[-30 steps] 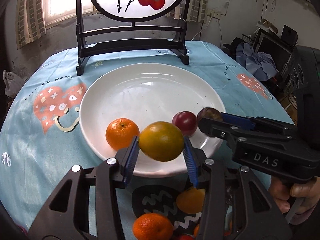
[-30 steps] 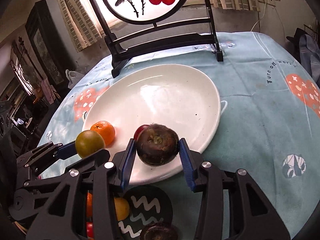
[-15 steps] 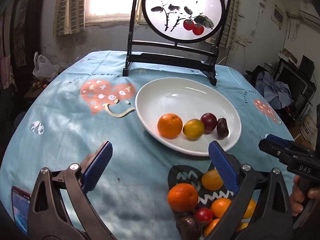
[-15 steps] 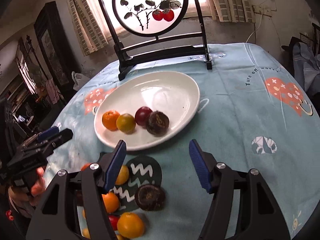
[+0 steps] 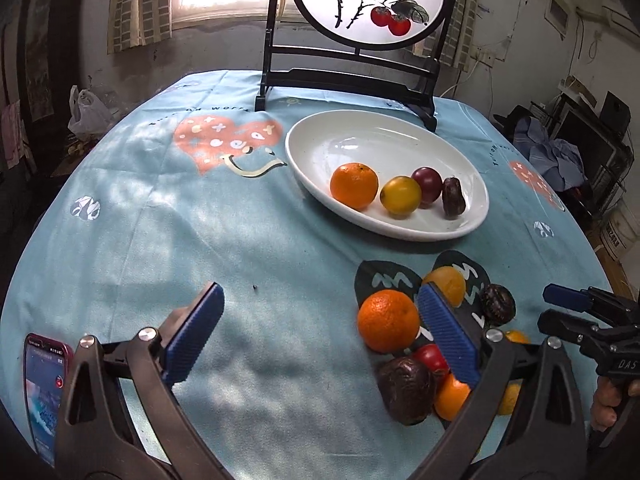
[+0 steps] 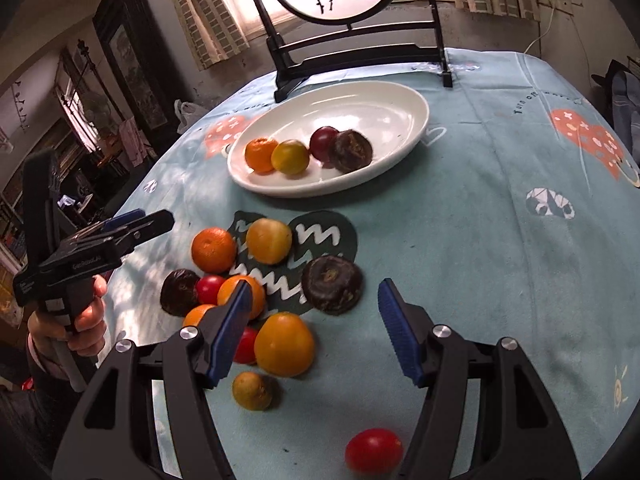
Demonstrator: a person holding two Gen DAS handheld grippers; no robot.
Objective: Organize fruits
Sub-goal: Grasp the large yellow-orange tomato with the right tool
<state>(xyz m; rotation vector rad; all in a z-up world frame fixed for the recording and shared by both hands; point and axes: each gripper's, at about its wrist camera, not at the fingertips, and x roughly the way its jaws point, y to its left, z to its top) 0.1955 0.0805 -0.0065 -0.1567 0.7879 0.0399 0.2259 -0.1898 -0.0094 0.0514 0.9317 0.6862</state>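
Where cloth (image 5: pixel 168 216) lies bare, roomy left gripper (image 5: pixel 316 332)

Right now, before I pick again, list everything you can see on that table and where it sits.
plate: one, white, mid-table, before the screen
fruit on plate: four in a row, orange, yellow, dark red, brown
loose fruit: about a dozen, orange, yellow, red, brown, clustered near the plate's front edge
screen: one, black frame, at the table's far side
tablecloth: one, light blue
phone: one, pink, near left edge
left gripper: fingers open, empty
right gripper: fingers open, empty
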